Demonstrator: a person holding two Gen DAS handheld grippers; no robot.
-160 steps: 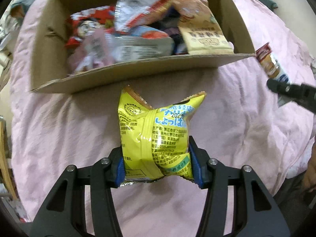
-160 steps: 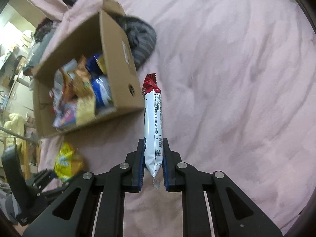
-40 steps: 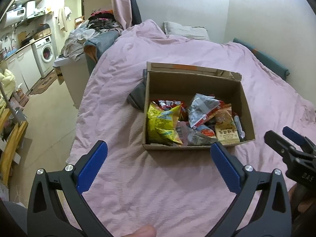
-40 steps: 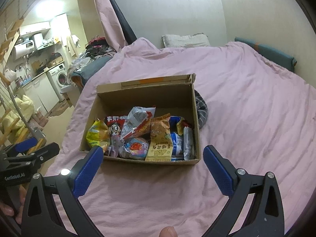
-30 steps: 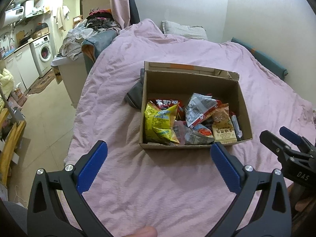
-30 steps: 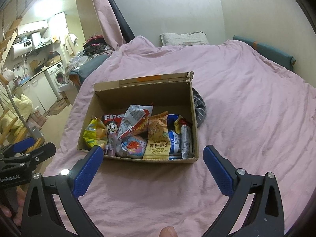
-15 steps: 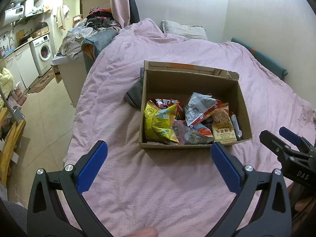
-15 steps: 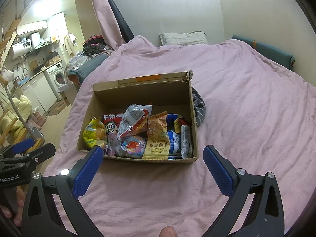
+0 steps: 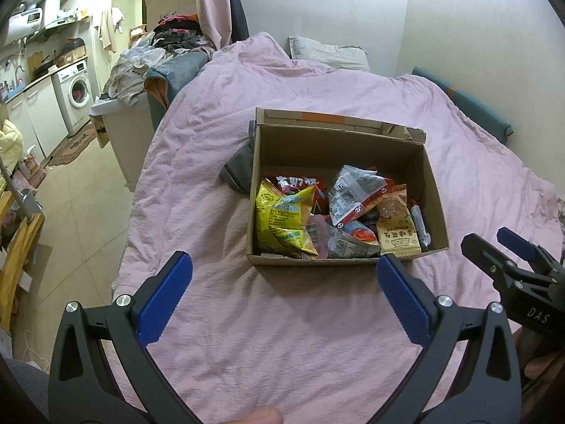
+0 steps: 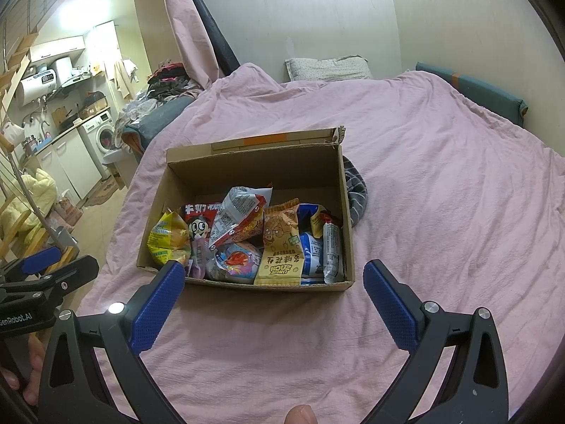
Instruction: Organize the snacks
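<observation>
Both the left gripper [image 9: 284, 293] and right gripper [image 10: 273, 291] are spread wide, nothing held; snacks [image 10: 243, 240] are piled in the box [image 10: 247, 162].

- Our left black two-finger gripper with blue ribbed pads [image 9: 284, 296] is held with its jaws spread wide, nothing between them.
- Our right black gripper with blue ribbed pads [image 10: 273, 298] is likewise spread wide and empty.
- A fingertip [image 10: 300, 414] shows at the bottom edge of the right wrist view.
</observation>
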